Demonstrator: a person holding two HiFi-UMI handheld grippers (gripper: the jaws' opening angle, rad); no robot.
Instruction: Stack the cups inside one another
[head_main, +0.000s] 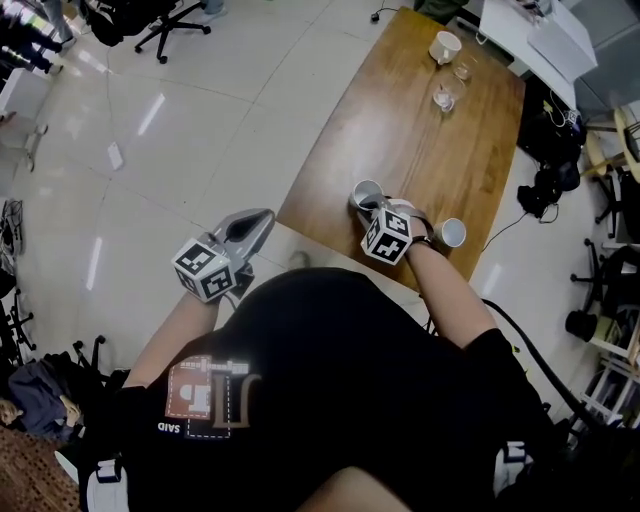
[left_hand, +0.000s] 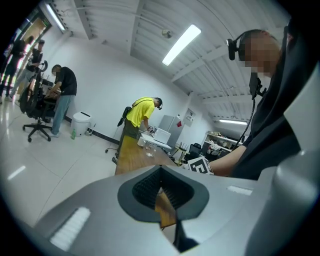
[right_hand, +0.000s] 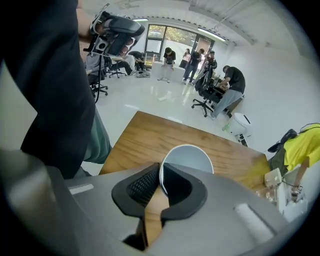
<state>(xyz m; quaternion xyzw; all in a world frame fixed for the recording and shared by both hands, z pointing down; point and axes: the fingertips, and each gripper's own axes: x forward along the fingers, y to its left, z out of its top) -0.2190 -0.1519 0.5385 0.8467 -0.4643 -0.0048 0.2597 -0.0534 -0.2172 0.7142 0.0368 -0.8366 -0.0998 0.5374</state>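
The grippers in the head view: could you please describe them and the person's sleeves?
Both the left gripper and right gripper have smooth grey shells, black ribbed pads and a white cube with black square markers. The person wears a black short-sleeved T-shirt.

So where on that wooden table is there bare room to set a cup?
The table has a wide bare middle, bordered by glassware and a white mug at the far end. The near edge is crowded: the right gripper clamps the first cup by its rim, with a second cup beside it.
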